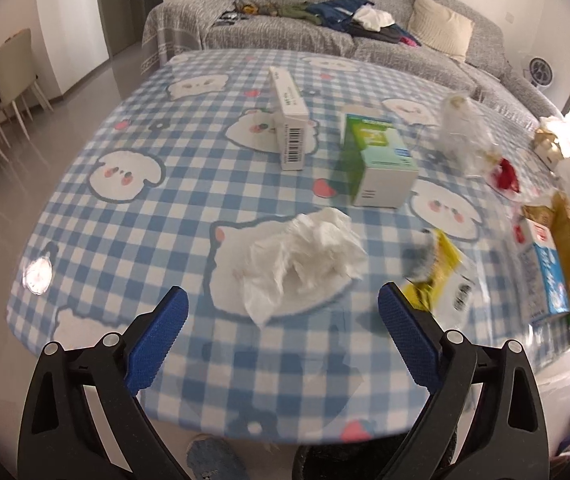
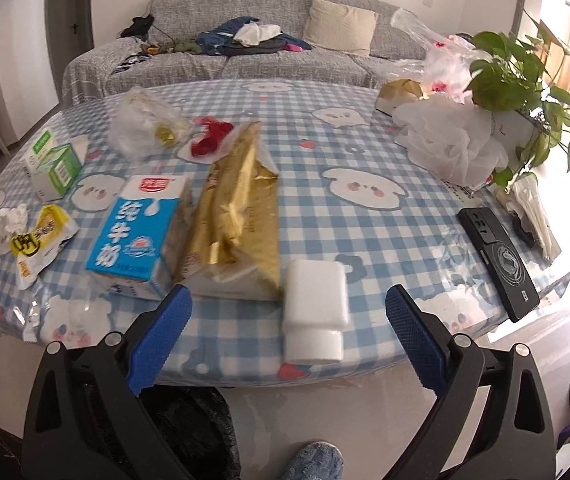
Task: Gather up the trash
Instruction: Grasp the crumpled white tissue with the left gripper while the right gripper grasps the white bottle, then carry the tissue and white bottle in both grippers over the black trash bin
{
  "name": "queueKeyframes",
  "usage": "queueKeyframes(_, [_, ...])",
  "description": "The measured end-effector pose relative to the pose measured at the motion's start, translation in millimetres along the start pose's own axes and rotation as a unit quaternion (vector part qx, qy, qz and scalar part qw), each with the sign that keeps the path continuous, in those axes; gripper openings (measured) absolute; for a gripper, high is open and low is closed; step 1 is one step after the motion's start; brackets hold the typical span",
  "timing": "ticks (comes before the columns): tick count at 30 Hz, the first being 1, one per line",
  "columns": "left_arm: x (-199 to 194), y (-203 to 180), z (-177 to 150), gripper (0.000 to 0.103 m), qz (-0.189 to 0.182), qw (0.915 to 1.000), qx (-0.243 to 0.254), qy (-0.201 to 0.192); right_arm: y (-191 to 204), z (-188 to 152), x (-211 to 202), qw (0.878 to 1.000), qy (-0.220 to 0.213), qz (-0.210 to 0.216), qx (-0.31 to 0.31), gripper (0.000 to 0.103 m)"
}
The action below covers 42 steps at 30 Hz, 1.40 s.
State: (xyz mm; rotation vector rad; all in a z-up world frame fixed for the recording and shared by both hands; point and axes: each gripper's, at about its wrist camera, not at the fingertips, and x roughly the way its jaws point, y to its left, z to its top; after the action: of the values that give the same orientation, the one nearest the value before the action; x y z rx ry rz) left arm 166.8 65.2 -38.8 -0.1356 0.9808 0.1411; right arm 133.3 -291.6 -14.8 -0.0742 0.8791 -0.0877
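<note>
A crumpled white tissue (image 1: 305, 256) lies on the checked table just ahead of my open, empty left gripper (image 1: 283, 312). A yellow wrapper (image 1: 441, 276) lies to its right; it also shows in the right wrist view (image 2: 39, 240). Two white foam blocks (image 2: 315, 308) lie near the front edge, between the fingers of my open, empty right gripper (image 2: 289, 312). A blue milk carton (image 2: 137, 232) and a gold bag (image 2: 237, 208) lie just beyond.
A long white box (image 1: 291, 120), a green box (image 1: 377, 160), a clear plastic bag (image 2: 141, 124) and a red scrap (image 2: 209, 136) lie farther back. A black phone (image 2: 499, 260), white plastic bags (image 2: 453, 140) and a potted plant (image 2: 525, 76) are at the right. A black bin bag (image 2: 197, 432) hangs below the table edge.
</note>
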Motion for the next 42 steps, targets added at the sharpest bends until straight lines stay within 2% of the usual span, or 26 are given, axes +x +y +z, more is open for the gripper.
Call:
queueKeyframes(7, [28.5,0.4,19.6,0.09,0.021,0.9996,0.011,0.014,-13.0,2.0,21.9,0.999,0.038,-0.004,0.014,0.079])
queueKeyframes(15, [59.0,4.5,28.0,0.083,0.022,0.9988,0.001,0.044,-9.2,0.8,32.0,0.998,0.054,0.001,0.011,0.065])
queueKeyframes(18, [60.6,2.4,29.2,0.08,0.027,0.9987,0.004,0.043,-9.2,0.7,34.9,0.998,0.059,0.005,0.013,0.059])
queueKeyframes(21, [59.7,0.8,30.1,0.07,0.026,0.9987,0.005,0.043,-10.7,1.0,37.4,0.998,0.063,0.002,0.015,0.051])
queueKeyframes(26, [57.1,-5.8,32.6,0.044,0.023,0.9987,0.01,0.045,-13.3,0.2,40.6,0.997,0.071,0.0,0.019,0.041])
queueKeyframes(30, [54.5,-9.8,31.5,0.017,0.016,0.9987,0.015,0.045,-15.3,0.2,41.3,0.997,0.072,0.003,0.025,0.041])
queueKeyframes(31, [53.9,-10.2,31.0,0.013,0.013,0.9988,0.014,0.046,-16.1,0.0,41.0,0.997,0.071,0.005,0.028,0.041])
queueKeyframes(42, [28.5,-14.9,22.4,0.009,-0.001,0.9996,0.016,0.023,-18.5,-2.9,28.3,0.998,0.056,0.009,0.037,0.04])
